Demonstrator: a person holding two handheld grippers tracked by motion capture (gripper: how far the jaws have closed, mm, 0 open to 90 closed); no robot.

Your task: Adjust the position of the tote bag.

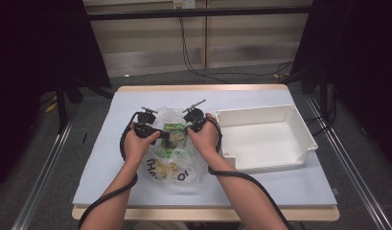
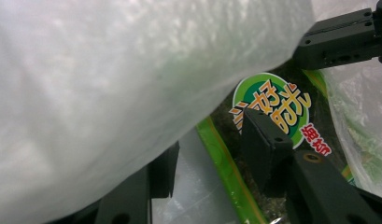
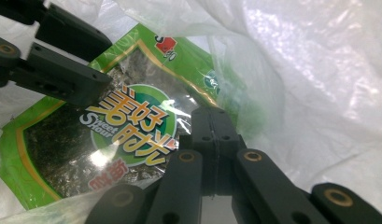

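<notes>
both grippers at the mouth of the plastic bag [image 1: 172, 158], mid table [image 1: 107, 158], white bin [image 1: 260, 139] just to the right of it. task's thing as i read it: the green seaweed snack packet [image 1: 173, 136] sitting in the bag opening, between the two hands. right gripper [image 3: 212, 135]: jaws together, and it looks like they're pinching a fold of the bag film at the packet's right edge, not the packet itself; film is too thin to be sure in the right gripper view. left gripper [image 2: 212, 158]: jaws apart, nothing clamped; a fold of bag film drapes over its left jaw, and the packet [image 2: 272, 112] lies straight ahead and slightly right of the open gap, label facing up. key relation: from the left jaws the packet is dead ahead and close, lying flat, with its long axis running roughly away from me toward the bag's far end in the high view. in the right gripper view the left gripper's jaw tips [image 3: 62, 79] sit over the packet's [image 3: 109, 135] upper left corner. so left is the nearer one to take it, right holds the bag open. my call: packet not yet gripped, still inside the bag. risk is the left jaws catching film along with the packet edge.
</notes>
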